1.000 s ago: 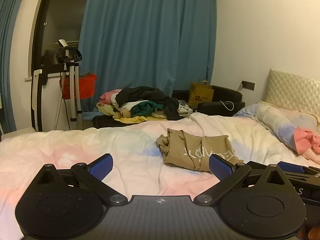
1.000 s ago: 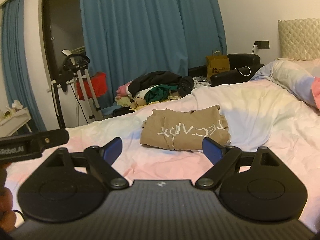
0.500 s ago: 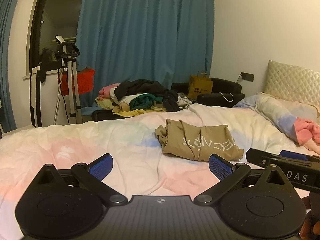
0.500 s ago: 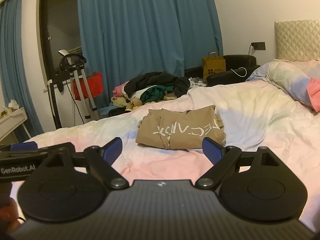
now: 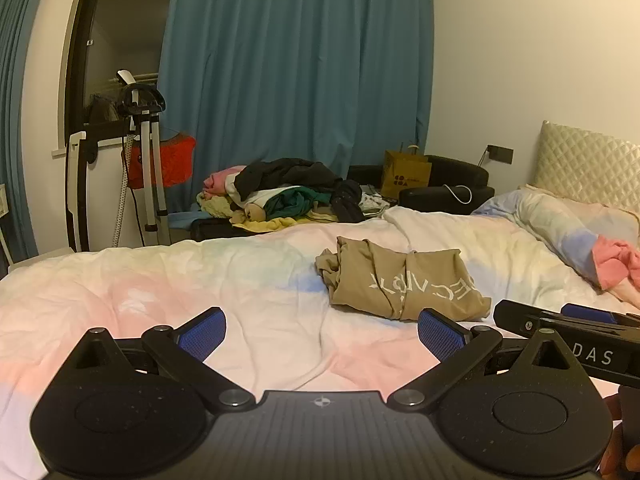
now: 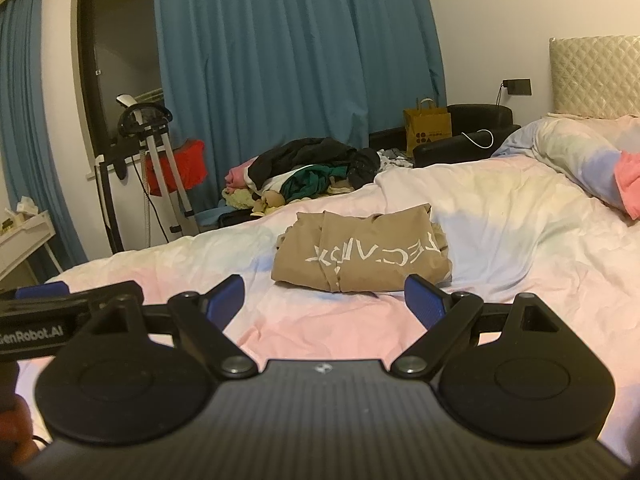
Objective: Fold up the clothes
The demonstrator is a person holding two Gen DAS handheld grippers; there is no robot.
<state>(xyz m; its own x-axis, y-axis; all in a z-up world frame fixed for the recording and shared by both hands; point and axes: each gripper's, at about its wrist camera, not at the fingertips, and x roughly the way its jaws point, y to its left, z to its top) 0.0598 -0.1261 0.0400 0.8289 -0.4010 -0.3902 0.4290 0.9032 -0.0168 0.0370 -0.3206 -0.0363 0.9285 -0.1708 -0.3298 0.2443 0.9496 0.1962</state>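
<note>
Left claw (image 5: pixel 322 330) stands open and empty at the bottom of its frame. The folded shirt (image 5: pixel 400 284) lies centre-right on the bed (image 5: pixel 200 280), slightly lower in frame than half a second ago. Right claw (image 6: pixel 324 300), also open and empty, has not moved; the shirt (image 6: pixel 360 258) lies just beyond its pads.

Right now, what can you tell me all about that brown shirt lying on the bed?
The brown shirt is a tan, soft-looking cloth garment, folded into a chunky rectangle with white printed letters across its top, seen upside down. One end bunches in loose wrinkles. It lies flat on the bed's pink and white quilt, near the middle, alone. Nothing else touches it: both grippers hang short of it with jaws wide apart and nothing between them.
</note>
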